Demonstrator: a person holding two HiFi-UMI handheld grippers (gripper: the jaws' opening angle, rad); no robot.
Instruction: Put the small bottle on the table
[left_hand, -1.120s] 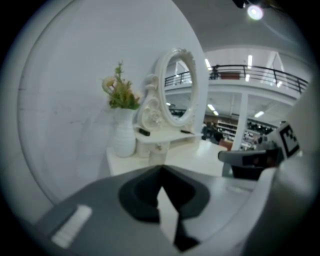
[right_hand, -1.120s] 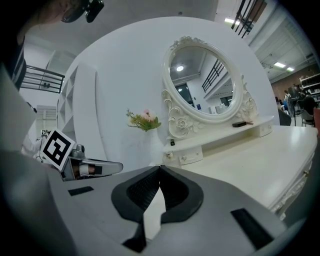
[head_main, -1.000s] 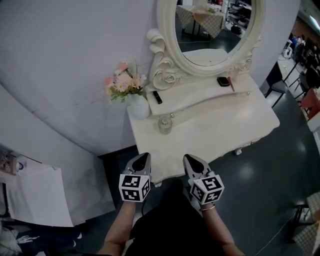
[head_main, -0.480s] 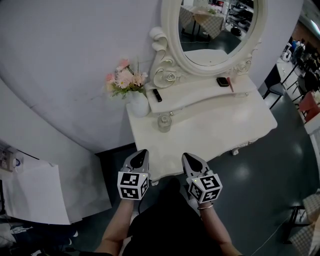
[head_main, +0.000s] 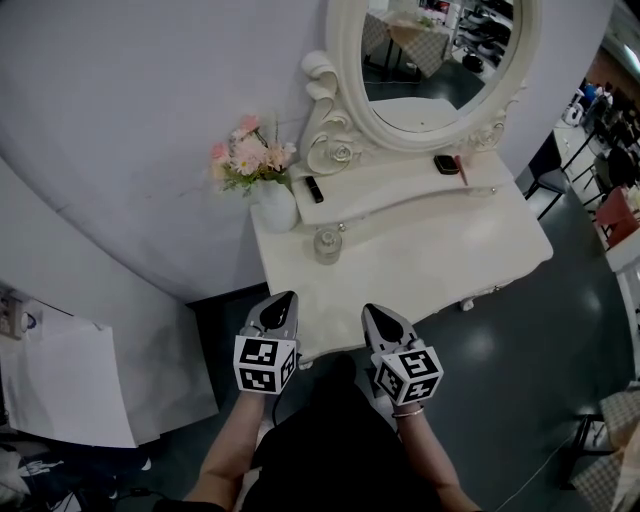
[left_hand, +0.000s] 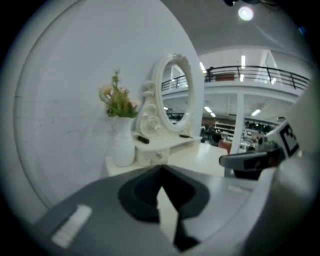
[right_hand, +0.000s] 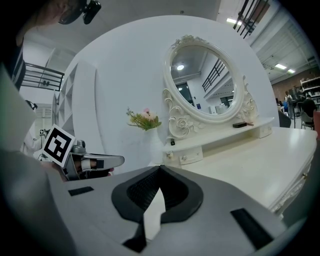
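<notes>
A small clear glass bottle (head_main: 327, 245) with a round stopper stands on the white dressing table (head_main: 440, 250), near its back left, just below the raised shelf. Neither gripper touches it. My left gripper (head_main: 284, 299) hovers at the table's front edge, jaws shut with nothing between them (left_hand: 161, 172). The right gripper (head_main: 372, 311) is level with it a little to the right, also shut and empty (right_hand: 160, 170). Each gripper shows sideways in the other's view, the right gripper (left_hand: 250, 160) and the left gripper (right_hand: 95, 162).
A white vase of pink flowers (head_main: 272, 205) stands at the table's back left corner. An oval mirror (head_main: 430, 60) rises behind the shelf, which carries a black stick (head_main: 314, 190) and a dark compact (head_main: 446, 164). White boards (head_main: 70, 390) lie on the floor at left.
Both grippers have drifted slightly lower in the head view and stay shut. The bottle stands where it was on the table.
</notes>
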